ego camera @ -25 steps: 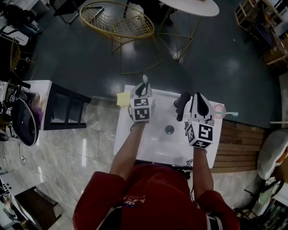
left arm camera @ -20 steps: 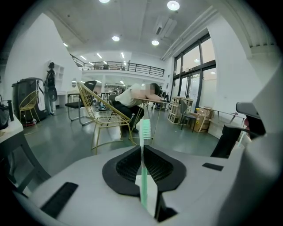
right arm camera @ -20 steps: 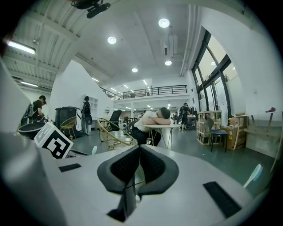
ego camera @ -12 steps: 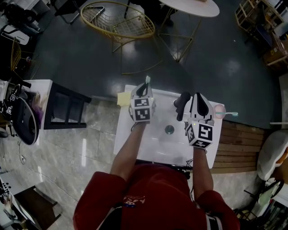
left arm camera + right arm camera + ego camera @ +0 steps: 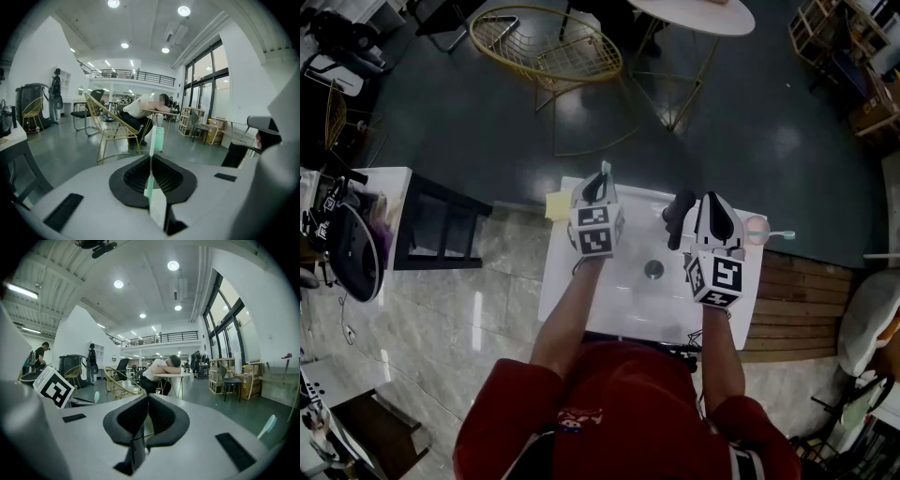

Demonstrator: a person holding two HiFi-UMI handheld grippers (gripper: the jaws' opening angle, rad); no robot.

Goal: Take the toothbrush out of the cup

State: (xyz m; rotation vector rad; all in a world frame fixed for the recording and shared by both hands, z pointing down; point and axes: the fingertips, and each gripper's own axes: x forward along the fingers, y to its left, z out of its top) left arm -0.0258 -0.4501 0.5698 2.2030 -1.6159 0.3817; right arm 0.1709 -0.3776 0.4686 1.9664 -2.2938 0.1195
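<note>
- One pink cup (image 5: 757, 231) is partly hidden behind my right claw (image 5: 146, 401) in the head view. I cannot tell whether the second toothbrush (image 5: 782, 237) stands in it.
- Two toothbrushes, one cup, one white sink (image 5: 628, 300).
- My left claw (image 5: 151, 158) has just been closing and clamps the green-and-white toothbrush (image 5: 158, 139), bristles past its tips, well left of the cup.
- My right claw is together, empty.

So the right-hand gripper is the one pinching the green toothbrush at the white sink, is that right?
No, it is the left gripper that pinches the green toothbrush at the white sink. The left gripper view shows its jaws, which have just been closing, pressed on the handle.
</note>
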